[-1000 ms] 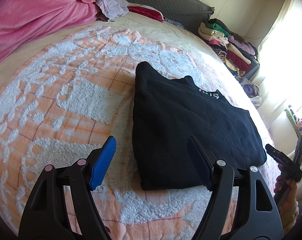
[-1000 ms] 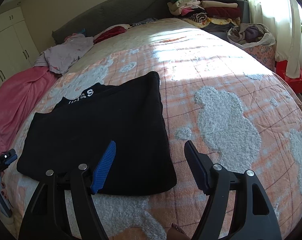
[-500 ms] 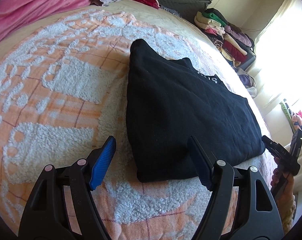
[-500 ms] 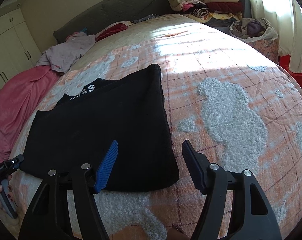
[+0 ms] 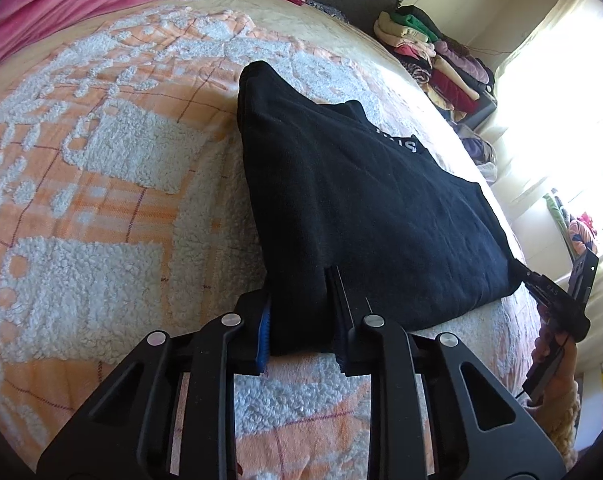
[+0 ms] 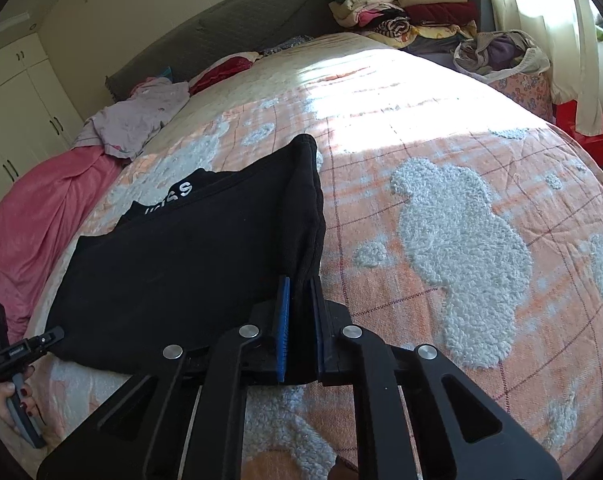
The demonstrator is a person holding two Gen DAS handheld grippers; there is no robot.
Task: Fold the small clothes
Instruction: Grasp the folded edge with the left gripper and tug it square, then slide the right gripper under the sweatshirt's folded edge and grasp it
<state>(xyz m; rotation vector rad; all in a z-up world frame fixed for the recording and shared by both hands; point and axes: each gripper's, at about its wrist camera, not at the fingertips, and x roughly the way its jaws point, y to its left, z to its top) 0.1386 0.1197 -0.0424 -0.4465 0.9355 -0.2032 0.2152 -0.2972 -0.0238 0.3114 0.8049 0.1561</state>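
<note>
Two claws hold one black top (image 5: 365, 208), which lies folded flat on the bed (image 5: 113, 184) with its near edge toward me. My left claw (image 5: 301, 320) is pinched narrow on the near left corner, a thick wad of cloth between its pads (image 5: 264, 332). My right claw (image 6: 299, 328) is closed on the near right corner, the folded side edge bunched up between the blue pads (image 6: 282, 320). White letters show at the collar, partly hidden by a fold; the right view reads them more clearly than the left.

From the left view I see my right claw only as a dark bit at the far corner of the top, with my hand (image 5: 553, 364) under it, so its grip cannot be judged there. The right view likewise shows my left claw small at the edge, with red-nailed fingers (image 6: 21, 396) on the handle.

Around the top, the bed carries an orange and white fleece blanket. A pink cover (image 6: 33, 216) and a lilac garment (image 6: 137, 116) lie toward the grey headboard (image 6: 221, 28). Piled clothes (image 6: 405, 8) sit beyond the bed. Only the right view shows white wardrobes (image 6: 17, 104) and a bag of laundry (image 6: 501, 52).
</note>
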